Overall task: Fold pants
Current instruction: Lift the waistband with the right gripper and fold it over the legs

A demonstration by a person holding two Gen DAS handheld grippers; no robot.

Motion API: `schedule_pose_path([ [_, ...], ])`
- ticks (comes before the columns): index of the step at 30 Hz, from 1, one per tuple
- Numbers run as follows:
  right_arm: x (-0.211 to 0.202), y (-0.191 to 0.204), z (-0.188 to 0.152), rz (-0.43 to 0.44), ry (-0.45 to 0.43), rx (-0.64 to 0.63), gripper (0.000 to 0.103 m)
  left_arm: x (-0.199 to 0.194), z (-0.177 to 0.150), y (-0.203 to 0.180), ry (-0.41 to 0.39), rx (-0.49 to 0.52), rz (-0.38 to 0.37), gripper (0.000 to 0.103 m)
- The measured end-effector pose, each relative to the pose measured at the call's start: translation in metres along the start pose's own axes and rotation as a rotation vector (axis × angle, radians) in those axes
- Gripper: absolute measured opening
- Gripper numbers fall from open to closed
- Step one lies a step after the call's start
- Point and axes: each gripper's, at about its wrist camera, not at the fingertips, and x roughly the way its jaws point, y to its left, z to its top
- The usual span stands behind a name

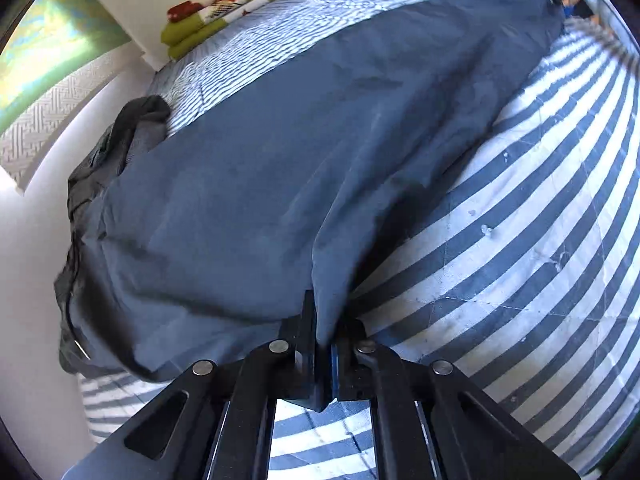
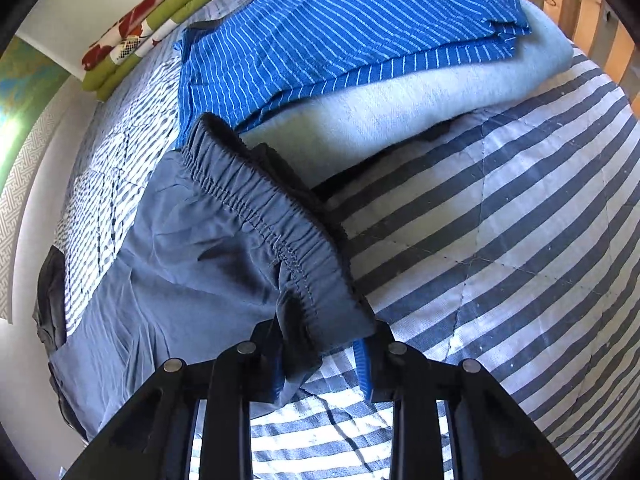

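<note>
Where both grippers pinch the pants (image 1: 280, 168), fabric hides their fingertips.

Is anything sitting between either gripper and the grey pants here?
Nothing visible. The left gripper is shut on the pants' side edge, and the right gripper is shut on the waistband. The folded blue striped cloth lies beyond the waistband, not between.
</note>
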Motion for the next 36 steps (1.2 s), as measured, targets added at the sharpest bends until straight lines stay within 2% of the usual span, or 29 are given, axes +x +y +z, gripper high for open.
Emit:
schedule_pose_path([
  [8,-0.040,0.006,-0.006,-0.003,-0.043,-0.022,0.023,-0.067,-0.002,0.022,-0.050,-0.055,-0.024,0.003],
  [12,-0.072,0.000,-0.026,-0.005,-0.066,-0.044,0.023,-0.091,-0.015,0.017,-0.037,-0.040,-0.036,0.003],
  [15,-0.096,-0.019,-0.057,-0.056,-0.111,-0.054,0.023,-0.101,-0.030,0.000,-0.029,-0.035,-0.069,0.003],
  [16,-0.099,-0.025,-0.066,-0.070,-0.112,-0.054,0.023,-0.099,-0.036,-0.007,-0.016,-0.023,-0.075,0.004],
  [17,-0.099,-0.033,-0.076,-0.085,-0.106,-0.056,0.023,-0.097,-0.041,-0.014,0.007,-0.023,-0.091,0.011],
  [18,-0.095,-0.039,-0.087,-0.109,-0.096,-0.074,0.024,-0.092,-0.047,-0.019,0.044,-0.031,-0.125,0.015],
  [19,-0.088,-0.043,-0.093,-0.125,-0.080,-0.099,0.024,-0.085,-0.050,-0.023,0.090,-0.043,-0.152,0.016],
  [21,-0.072,-0.057,-0.096,-0.094,-0.001,-0.122,0.028,-0.082,-0.052,-0.027,0.123,-0.053,-0.170,0.016],
  [22,-0.070,-0.066,-0.094,-0.075,0.018,-0.095,0.029,-0.088,-0.052,-0.028,0.111,-0.057,-0.185,0.016],
  [24,-0.078,-0.082,-0.087,-0.008,0.004,-0.072,0.031,-0.099,-0.050,-0.023,0.088,-0.094,-0.222,0.016],
  [26,-0.092,-0.084,-0.080,-0.007,-0.047,-0.091,0.035,-0.115,-0.041,-0.013,0.048,-0.163,-0.254,0.017],
  [28,-0.103,-0.081,-0.071,0.016,-0.090,-0.124,0.043,-0.126,-0.026,-0.010,0.010,-0.185,-0.281,0.019],
  [29,-0.106,-0.079,-0.066,0.029,-0.089,-0.151,0.049,-0.131,-0.013,-0.012,-0.010,-0.178,-0.292,0.019],
  [31,-0.108,-0.076,-0.058,0.003,-0.106,-0.176,0.050,-0.137,0.012,-0.023,-0.038,-0.142,-0.292,0.019],
  [33,-0.098,-0.075,-0.046,-0.042,-0.086,-0.207,0.050,-0.136,0.047,-0.039,-0.072,-0.093,-0.333,0.019],
  [36,-0.064,-0.081,-0.034,-0.002,0.027,-0.197,0.050,-0.131,0.086,-0.075,-0.097,-0.007,-0.351,0.020],
])
